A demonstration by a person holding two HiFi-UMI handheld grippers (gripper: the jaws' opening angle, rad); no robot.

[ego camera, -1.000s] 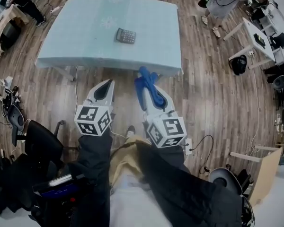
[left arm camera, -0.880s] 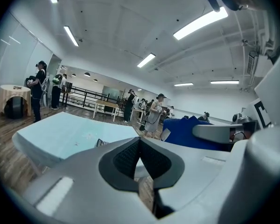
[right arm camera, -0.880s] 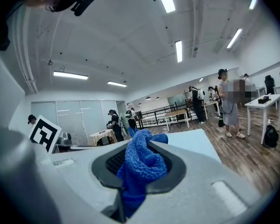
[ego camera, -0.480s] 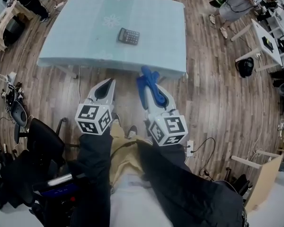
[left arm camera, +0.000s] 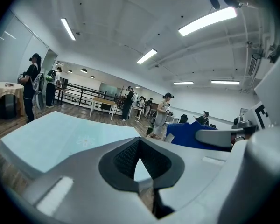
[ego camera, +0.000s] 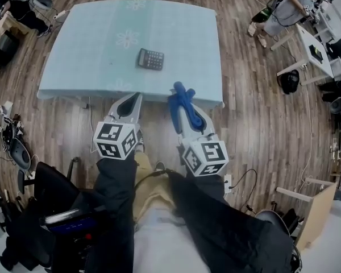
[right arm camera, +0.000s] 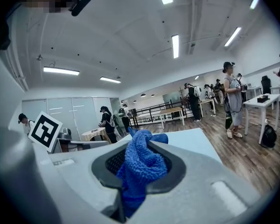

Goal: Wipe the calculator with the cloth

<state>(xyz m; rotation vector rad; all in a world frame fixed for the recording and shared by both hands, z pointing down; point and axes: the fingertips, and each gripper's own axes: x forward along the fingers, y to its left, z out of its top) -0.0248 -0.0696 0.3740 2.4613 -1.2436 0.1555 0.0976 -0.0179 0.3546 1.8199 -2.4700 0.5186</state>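
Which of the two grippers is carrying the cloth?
The right gripper: a blue cloth is pinched between its jaws. The left gripper has nothing between its jaws.

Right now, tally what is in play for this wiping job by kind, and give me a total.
calculator: 1
blue cloth: 1
table: 1
grippers: 2, the left gripper shut with nothing in it, the right gripper shut on the blue cloth
Total: 5
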